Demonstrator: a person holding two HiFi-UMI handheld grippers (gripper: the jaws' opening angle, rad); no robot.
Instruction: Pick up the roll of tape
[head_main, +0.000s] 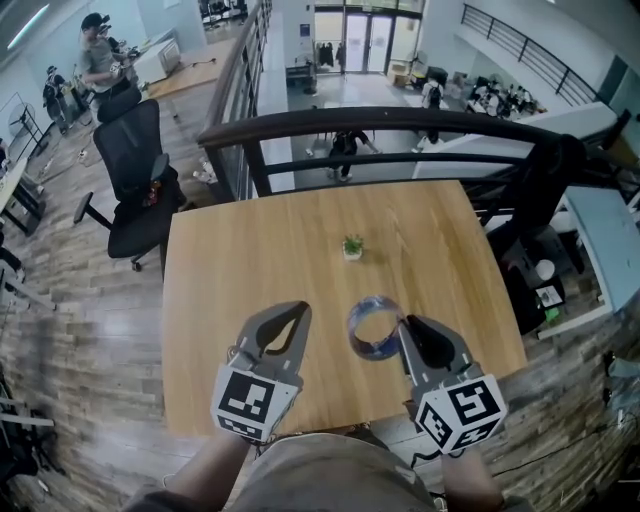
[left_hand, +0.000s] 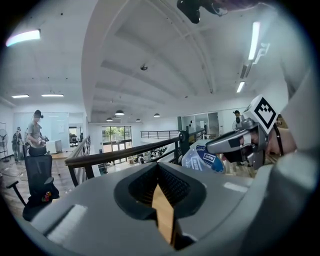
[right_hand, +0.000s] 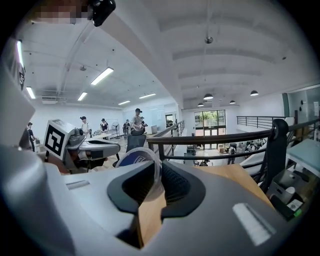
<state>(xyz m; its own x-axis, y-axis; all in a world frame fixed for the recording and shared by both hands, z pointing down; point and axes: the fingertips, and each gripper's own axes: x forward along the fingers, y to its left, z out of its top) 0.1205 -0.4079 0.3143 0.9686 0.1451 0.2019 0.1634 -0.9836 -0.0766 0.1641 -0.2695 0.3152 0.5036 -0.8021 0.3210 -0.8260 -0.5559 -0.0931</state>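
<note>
The wooden bench (head_main: 250, 250) fills the space in front of me, with a dark curved railing (head_main: 400, 125) running along its far edge. A black office chair (head_main: 140, 180) stands on the floor past the bench's left corner.

I hold both claws over the near half of the bench, side by side. My left claw (head_main: 300, 312) has its jaws pressed together with nothing between them. My right claw (head_main: 405, 325) pinches the roll of tape (head_main: 372, 328) by its wall: one jaw sits inside the ring and the other outside. The clear roll with blue print stands on edge, raised off the bench, and sticks out to the left of the jaws, between my two claws.

A tiny potted plant (head_main: 352, 246) sits near the middle of the bench, well beyond the roll.
</note>
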